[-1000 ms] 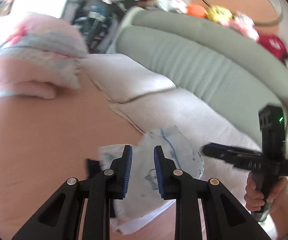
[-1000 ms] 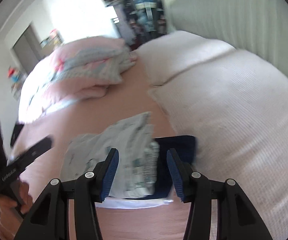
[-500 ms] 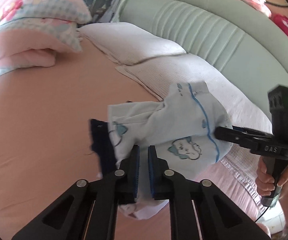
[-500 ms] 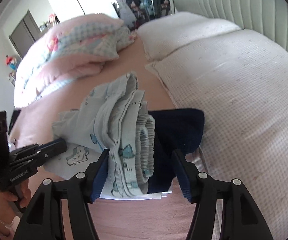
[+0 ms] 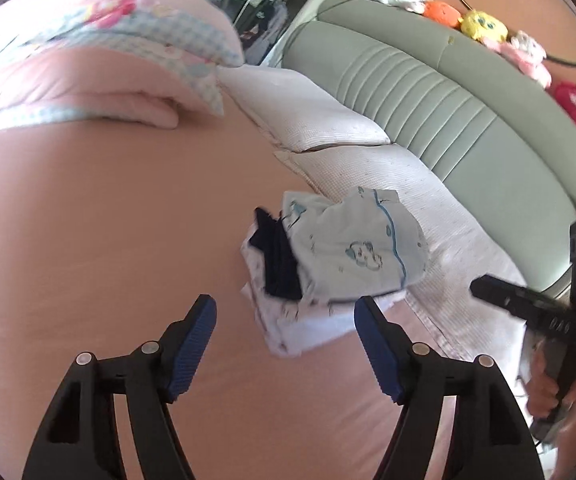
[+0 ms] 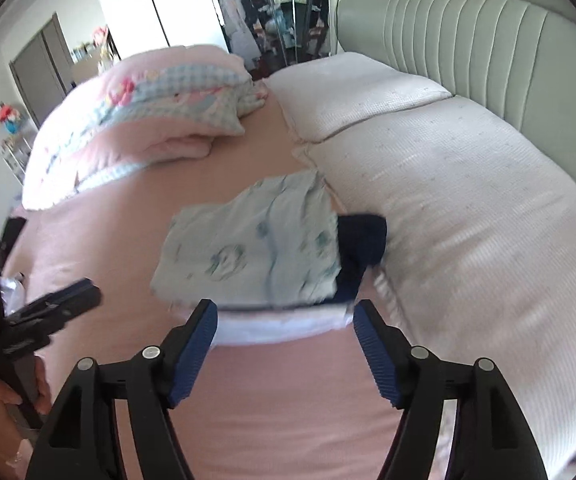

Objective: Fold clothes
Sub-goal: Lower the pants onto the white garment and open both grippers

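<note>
Folded pale blue printed garment (image 5: 361, 254) lies on top of a small stack on the pink bedsheet (image 5: 88, 240), at the edge of the white pillow (image 5: 439, 216). Beneath it: a navy garment (image 5: 278, 262), partly showing, and a white one (image 5: 307, 328) at the bottom.

Left gripper (image 5: 286, 346): jaws have just been opening and stand wide apart, nothing between them, just short of the stack.

Right gripper (image 6: 286, 348): jaws likewise have just been opening, wide apart, gripping nothing; the stack's near edge shows between the fingertips.

Folded pink quilt (image 6: 136, 120) lies well apart, further up the bed
</note>
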